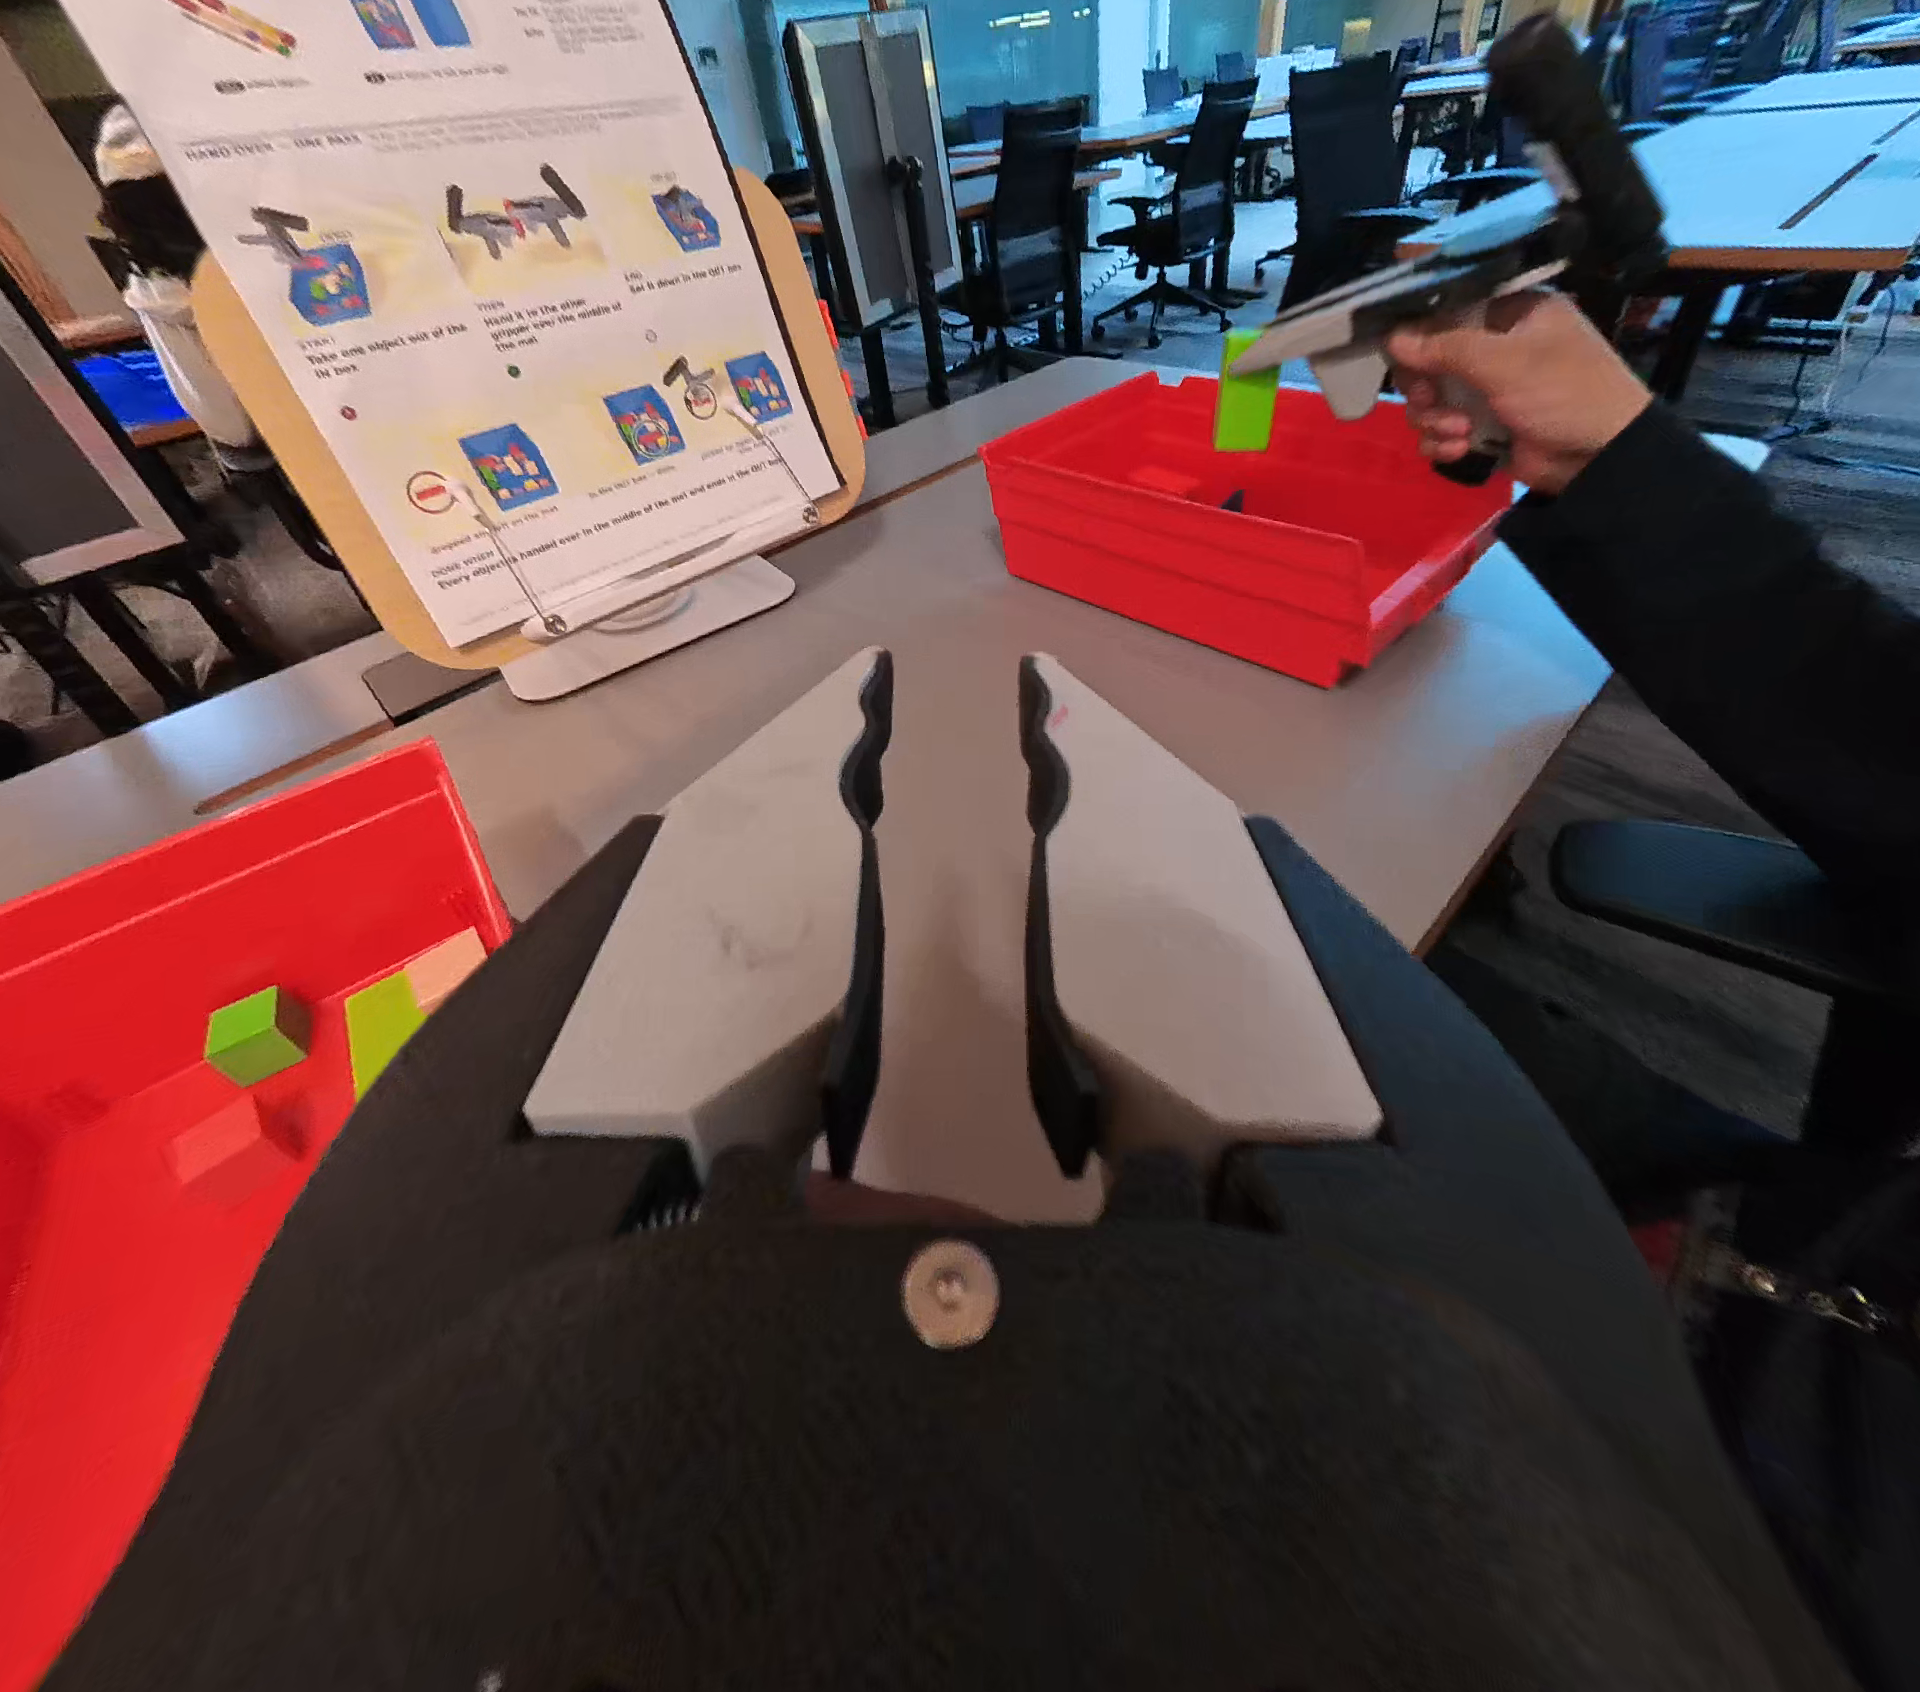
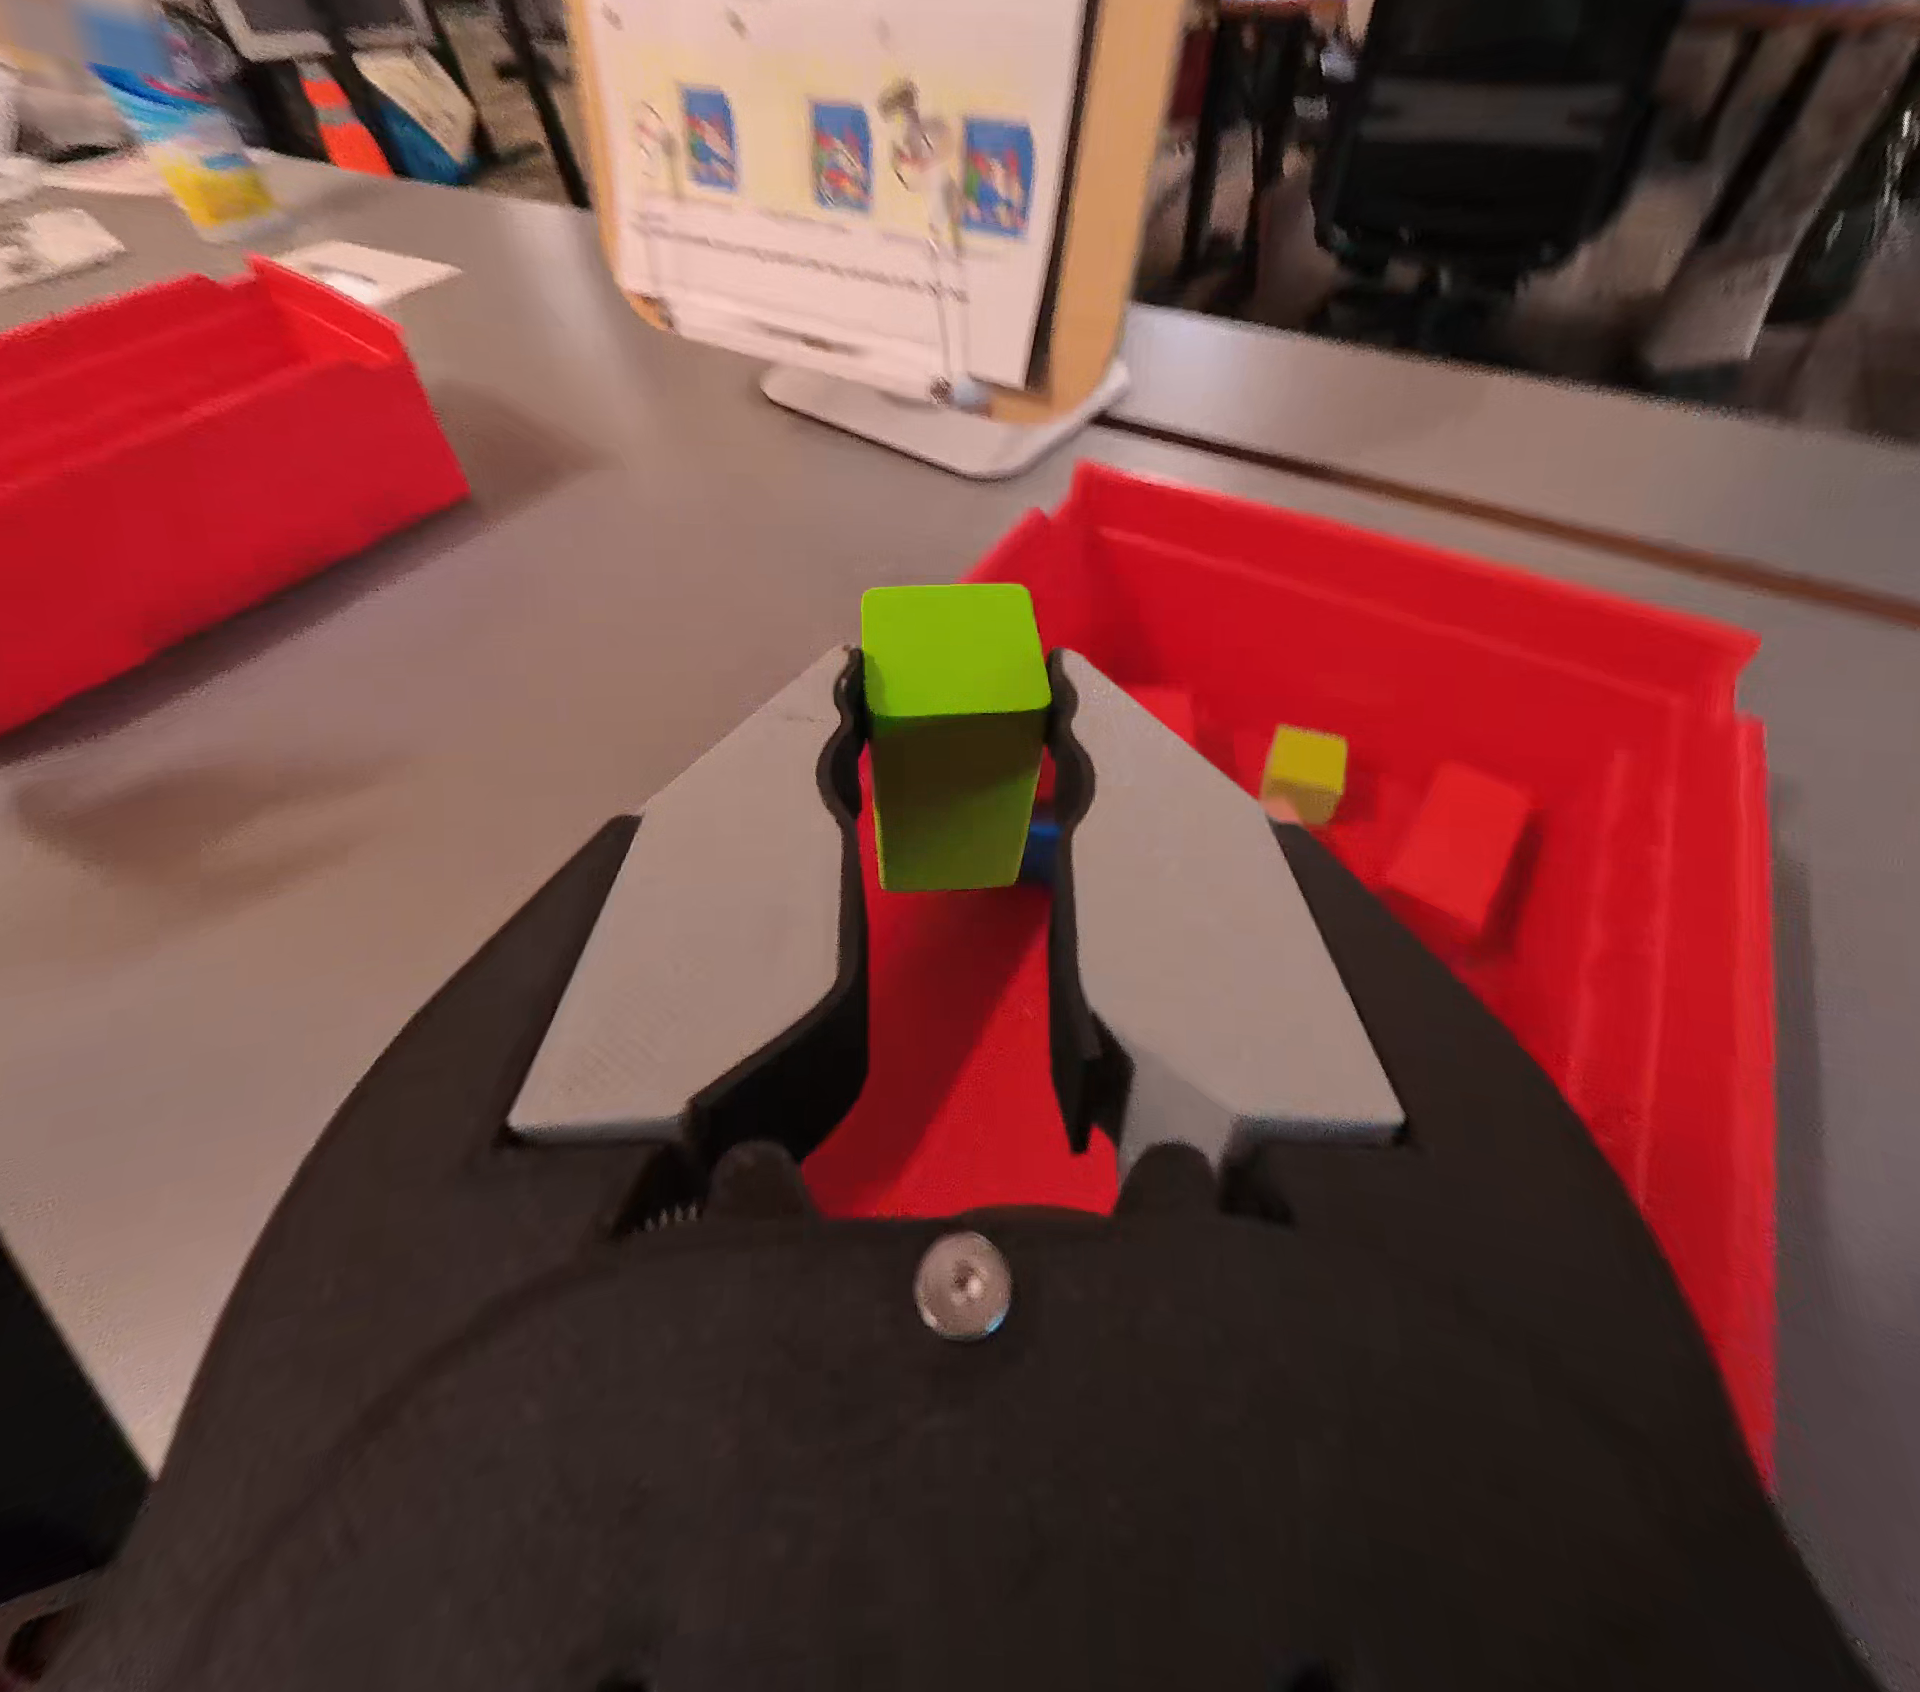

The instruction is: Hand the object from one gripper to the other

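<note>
The right gripper [image 2: 954, 686] is clamped on a green block [image 2: 951, 738], which is pinched near its top end between the 2 fingertips. The block is held upright, its long axis vertical and its lower end pointing down into the red bin [image 2: 1704, 811] beneath it. In the left wrist view the same block [image 1: 1244, 395] is seen hanging from the right gripper [image 1: 1262, 352] above that bin [image 1: 1174, 562], clear of its floor. Inside the bin, beyond the block, a small yellow cube [image 2: 1305, 772] and a red block [image 2: 1460, 847] are seen, with a bit of something blue [image 2: 1039, 847] just behind the block.

The left gripper [image 1: 956, 676] is spread, with nothing between its fingers, and is held over the grey table [image 1: 1351, 769], well apart from the bin. A 2nd red bin [image 1: 156, 915] lies farther off to the left, with a green cube [image 1: 255, 1034] and other blocks in it. An instruction board on a stand [image 1: 416, 240] is placed behind, to the left of the bin with the block.
</note>
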`<state>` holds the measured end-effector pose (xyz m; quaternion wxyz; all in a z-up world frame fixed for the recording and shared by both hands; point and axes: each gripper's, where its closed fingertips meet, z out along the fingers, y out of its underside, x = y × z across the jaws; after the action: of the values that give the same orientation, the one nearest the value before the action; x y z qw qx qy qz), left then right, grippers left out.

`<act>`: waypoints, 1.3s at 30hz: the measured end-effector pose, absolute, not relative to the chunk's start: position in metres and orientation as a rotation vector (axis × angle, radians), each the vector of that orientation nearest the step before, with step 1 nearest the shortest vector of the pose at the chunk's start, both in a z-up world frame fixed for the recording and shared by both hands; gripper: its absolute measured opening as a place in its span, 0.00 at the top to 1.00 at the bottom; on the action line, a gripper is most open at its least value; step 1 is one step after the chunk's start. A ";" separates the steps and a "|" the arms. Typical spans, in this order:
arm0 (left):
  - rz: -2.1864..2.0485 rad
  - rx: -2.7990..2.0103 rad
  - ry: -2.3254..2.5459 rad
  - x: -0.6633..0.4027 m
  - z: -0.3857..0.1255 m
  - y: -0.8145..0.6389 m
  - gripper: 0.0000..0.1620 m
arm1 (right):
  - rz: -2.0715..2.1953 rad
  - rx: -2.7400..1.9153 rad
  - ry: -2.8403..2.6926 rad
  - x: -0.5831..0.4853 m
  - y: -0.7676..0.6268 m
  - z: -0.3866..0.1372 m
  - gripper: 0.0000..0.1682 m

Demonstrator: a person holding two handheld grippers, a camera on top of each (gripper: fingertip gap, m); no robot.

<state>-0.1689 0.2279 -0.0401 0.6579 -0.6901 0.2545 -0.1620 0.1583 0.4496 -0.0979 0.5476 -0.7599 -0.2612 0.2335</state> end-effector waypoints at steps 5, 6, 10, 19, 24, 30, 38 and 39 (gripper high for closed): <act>-0.311 -1.592 0.612 -0.166 -0.048 0.229 0.87 | 0.302 -2.048 -0.617 0.181 0.477 -0.159 0.81; -0.312 -1.596 0.621 -0.164 -0.050 0.230 0.87 | 0.287 -2.067 -0.623 0.181 0.479 -0.166 0.81; -0.307 -1.621 0.636 -0.162 -0.058 0.233 0.87 | 0.229 -2.139 -0.617 0.186 0.488 -0.190 0.81; -0.370 -1.602 0.620 -0.164 -0.051 0.229 0.87 | 0.011 -2.376 -0.781 0.193 0.492 -0.223 0.81; -0.342 -1.602 0.601 -0.172 -0.049 0.229 0.87 | 0.018 -2.425 -0.784 0.182 0.506 -0.234 0.81; -0.344 -1.597 0.592 -0.176 -0.047 0.227 0.87 | -0.005 -2.470 -0.794 0.181 0.507 -0.255 0.81; -0.282 -1.618 0.555 -0.190 -0.047 0.230 0.87 | 0.120 -2.360 -0.713 0.175 0.497 -0.213 0.74; -0.262 -1.638 0.522 -0.198 -0.049 0.233 0.87 | 0.140 -2.324 -0.708 0.173 0.492 -0.201 0.74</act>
<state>-0.1982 0.2326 -0.0487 0.6453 -0.7195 0.2295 -0.1150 0.1727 0.4919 -0.2013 0.3469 -0.8957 -0.2730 0.0540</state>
